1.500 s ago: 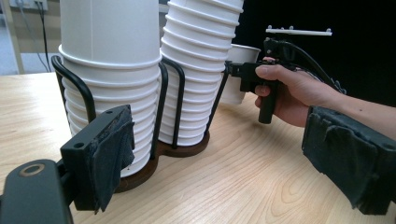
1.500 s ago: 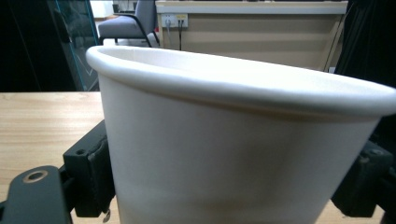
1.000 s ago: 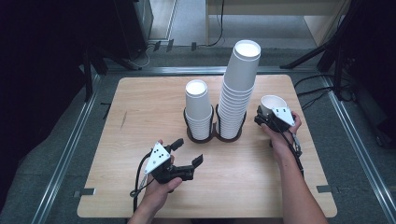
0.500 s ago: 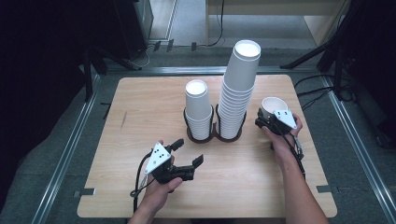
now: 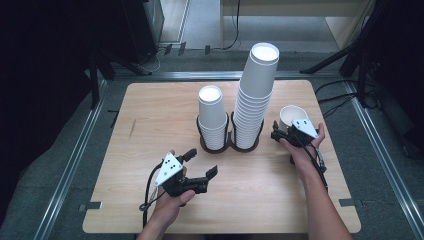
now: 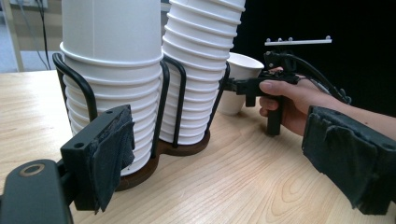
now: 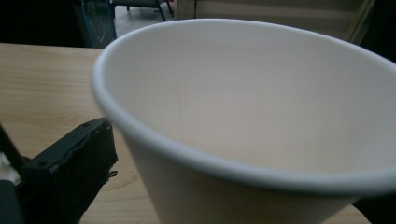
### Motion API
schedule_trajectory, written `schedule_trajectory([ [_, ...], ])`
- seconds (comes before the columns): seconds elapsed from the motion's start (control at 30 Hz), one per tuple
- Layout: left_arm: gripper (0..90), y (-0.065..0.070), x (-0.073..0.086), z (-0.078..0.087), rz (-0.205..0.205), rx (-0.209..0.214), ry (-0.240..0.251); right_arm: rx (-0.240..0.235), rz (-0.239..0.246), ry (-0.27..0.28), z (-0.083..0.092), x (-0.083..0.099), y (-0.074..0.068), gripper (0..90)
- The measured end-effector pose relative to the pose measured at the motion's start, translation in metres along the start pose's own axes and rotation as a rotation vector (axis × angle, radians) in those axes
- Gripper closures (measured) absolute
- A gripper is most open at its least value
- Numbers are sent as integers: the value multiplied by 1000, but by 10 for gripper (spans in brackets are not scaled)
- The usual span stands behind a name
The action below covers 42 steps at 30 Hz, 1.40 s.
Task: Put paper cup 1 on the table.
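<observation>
My right gripper [image 5: 284,134] sits near the right edge of the bench, about midway along it, with a single white paper cup [image 5: 291,116] at its tips. In the right gripper view one black padded jaw stands just off the cup's outer wall at lower left, with a gap between pad and paper; the other jaw is hidden behind the cup [image 7: 261,126]. The jaws have just been opening, and they now stand wide with the cup between them, not pinched. The cup rests upright on the bench, mouth up, just right of the taller stack.

My left gripper [image 5: 199,167] hovers near the front edge of the bench, left of centre, pointing toward the stacks. Its jaws are part open and hold nothing; in the left gripper view its two cloth-padded jaws frame the cup holder, and my right hand [image 6: 292,100] shows farther off.

At the middle of the bench stands a dark two-ring wire cup holder [image 5: 230,145]. Its left ring holds a short stack of cups [image 5: 212,116]; its right ring holds a tall stack of cups [image 5: 256,95]. The two stacks stand side by side, close together.

The bench [image 5: 150,115] is light wood with rounded corners.
</observation>
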<state>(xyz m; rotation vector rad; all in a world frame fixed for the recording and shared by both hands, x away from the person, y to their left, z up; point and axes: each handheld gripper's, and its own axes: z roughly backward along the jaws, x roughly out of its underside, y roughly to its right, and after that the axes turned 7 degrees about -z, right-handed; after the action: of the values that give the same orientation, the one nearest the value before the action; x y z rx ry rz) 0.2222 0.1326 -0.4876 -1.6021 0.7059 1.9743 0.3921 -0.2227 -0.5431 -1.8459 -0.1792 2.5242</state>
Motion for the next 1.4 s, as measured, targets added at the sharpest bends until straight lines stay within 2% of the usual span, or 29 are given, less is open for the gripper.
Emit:
schedule_trajectory([
  [0.13,96,0,0,0,0,1,-1,-26,24,-3,7,2,1,0],
  [0.5,96,2,3,-3,-4,4,-15,-46,18,4,27,8,14,0],
  [0.7,96,2,4,-4,-2,3,-21,-21,47,-7,40,11,16,0],
  [0.77,96,2,4,-4,-1,0,-22,-29,61,-1,47,10,15,0],
  [1.1,96,4,6,-7,-7,5,-31,-53,43,50,82,2,15,0],
  [1.23,96,5,8,-8,-8,7,-38,-42,86,55,96,-3,13,0],
  [1.4,96,5,8,-8,-11,7,-40,-58,85,74,111,-10,12,0],
])
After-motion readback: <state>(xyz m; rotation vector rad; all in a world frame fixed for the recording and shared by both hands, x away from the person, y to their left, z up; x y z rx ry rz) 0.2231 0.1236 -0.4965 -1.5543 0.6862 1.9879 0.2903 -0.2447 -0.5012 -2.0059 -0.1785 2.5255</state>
